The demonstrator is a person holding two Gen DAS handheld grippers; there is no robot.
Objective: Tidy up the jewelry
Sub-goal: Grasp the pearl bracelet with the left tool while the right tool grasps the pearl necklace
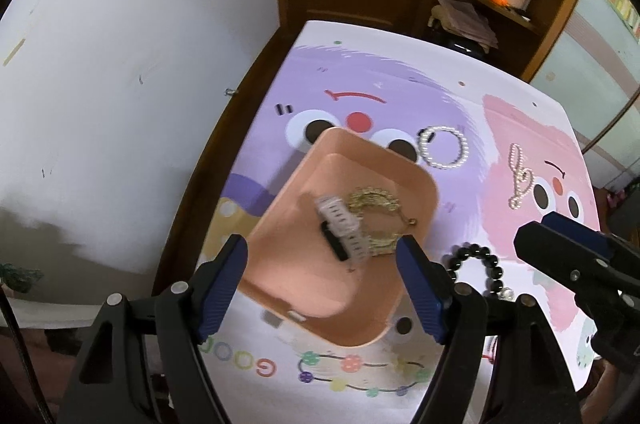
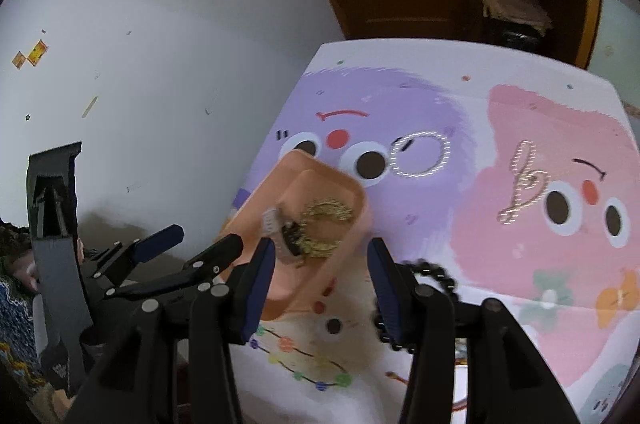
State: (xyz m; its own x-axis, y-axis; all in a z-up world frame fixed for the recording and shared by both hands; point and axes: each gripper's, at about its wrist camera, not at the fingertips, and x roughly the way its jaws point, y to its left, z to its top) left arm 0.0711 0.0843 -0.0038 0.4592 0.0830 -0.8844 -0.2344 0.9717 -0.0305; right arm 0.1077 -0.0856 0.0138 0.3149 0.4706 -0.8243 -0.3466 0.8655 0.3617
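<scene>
With both my left gripper [image 1: 322, 266] and right gripper [image 2: 320, 280] spread wide and empty, I could nudge the shallow peach plastic tray [image 1: 280, 288] holding the gold chain [image 1: 374, 204] while reaching for what, through blur, looks like a black bead bracelet [image 1: 478, 260] just beside it.

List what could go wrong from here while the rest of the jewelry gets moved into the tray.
1. The black bead bracelet lies right beside the open right tongs; a clumsy closing could push it away.
2. The peach plastic tray sits askew near the table's left edge; a nudge from the open left tongs might shift it off.
3. The gold chain inside could tangle with new pieces.
</scene>
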